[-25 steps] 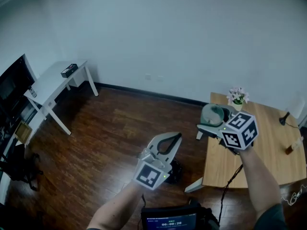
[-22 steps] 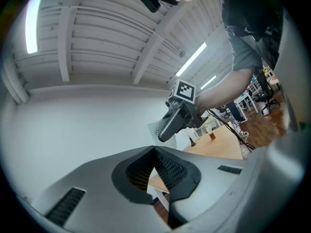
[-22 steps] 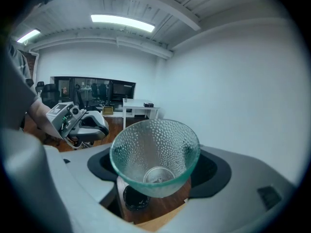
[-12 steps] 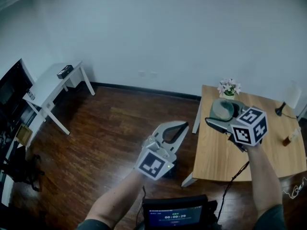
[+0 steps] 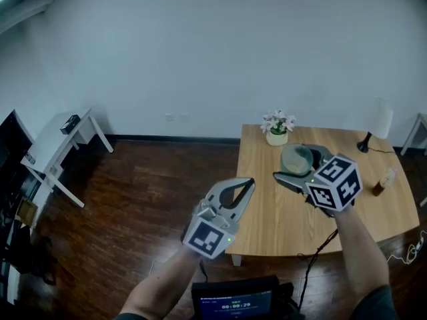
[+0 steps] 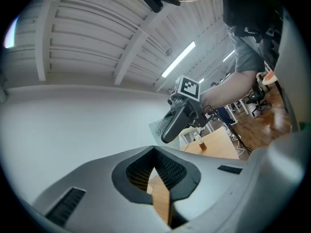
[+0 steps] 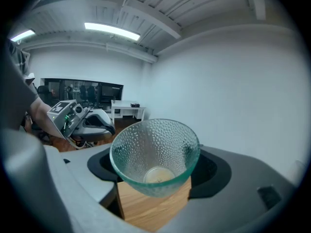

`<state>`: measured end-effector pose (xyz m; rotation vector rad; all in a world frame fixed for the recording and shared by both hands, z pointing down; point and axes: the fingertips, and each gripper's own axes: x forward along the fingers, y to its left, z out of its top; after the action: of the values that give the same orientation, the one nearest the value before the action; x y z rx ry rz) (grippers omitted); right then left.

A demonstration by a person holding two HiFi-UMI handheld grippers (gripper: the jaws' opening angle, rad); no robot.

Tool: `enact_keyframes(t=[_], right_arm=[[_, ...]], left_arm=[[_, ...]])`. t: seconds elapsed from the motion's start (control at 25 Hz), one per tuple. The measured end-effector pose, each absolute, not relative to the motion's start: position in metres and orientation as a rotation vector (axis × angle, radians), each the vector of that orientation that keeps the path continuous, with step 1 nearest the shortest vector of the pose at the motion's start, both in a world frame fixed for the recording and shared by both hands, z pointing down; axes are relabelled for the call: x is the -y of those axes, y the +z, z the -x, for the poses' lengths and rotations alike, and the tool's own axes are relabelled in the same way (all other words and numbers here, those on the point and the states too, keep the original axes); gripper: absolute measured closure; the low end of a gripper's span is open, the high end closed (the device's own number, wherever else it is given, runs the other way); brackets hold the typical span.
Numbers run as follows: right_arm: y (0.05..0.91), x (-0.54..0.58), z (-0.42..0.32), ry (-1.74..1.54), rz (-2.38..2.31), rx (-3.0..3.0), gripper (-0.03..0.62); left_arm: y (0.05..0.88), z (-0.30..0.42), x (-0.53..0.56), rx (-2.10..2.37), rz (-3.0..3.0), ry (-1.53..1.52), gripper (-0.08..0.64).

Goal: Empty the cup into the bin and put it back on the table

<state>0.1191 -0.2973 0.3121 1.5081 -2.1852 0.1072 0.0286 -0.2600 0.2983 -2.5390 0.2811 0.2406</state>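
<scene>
Wooden tabletop point(image 5: 267, 213) lies under your right gripper point(image 5: 300, 168) in the head view, towards the far edge. Your left gripper point(image 5: 247, 184) hangs at the tabletop's left edge.

Left gripper view: jaws pressed together, nothing between.

Right gripper view: jaws clamp the pebbled glass cup point(image 7: 154, 155), upright and seemingly empty.

You're on the return step, I judge. Next, lower the cup onto bare wood and release.

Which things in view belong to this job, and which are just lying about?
Job: cup, held by the right gripper; wooden table. No bin in view.
Lying about: flower pot, lamp, small bottle, white desk.
</scene>
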Motion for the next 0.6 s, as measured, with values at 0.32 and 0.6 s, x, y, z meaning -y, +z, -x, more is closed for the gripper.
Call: enact_keyframes(t=[0.32, 0.6], right_arm=[[0.312, 0.244, -0.216, 0.145, -1.576, 2.202, 0.193], [0.323, 0.203, -0.283, 0.219, -1.657, 2.145, 0.193]], left_arm=[[0.302, -0.134, 0.214, -0.214, 2.581, 0.207, 0.568], [0.300, -0.202, 0.182, -0.150, 2.600, 0.250, 0.568]])
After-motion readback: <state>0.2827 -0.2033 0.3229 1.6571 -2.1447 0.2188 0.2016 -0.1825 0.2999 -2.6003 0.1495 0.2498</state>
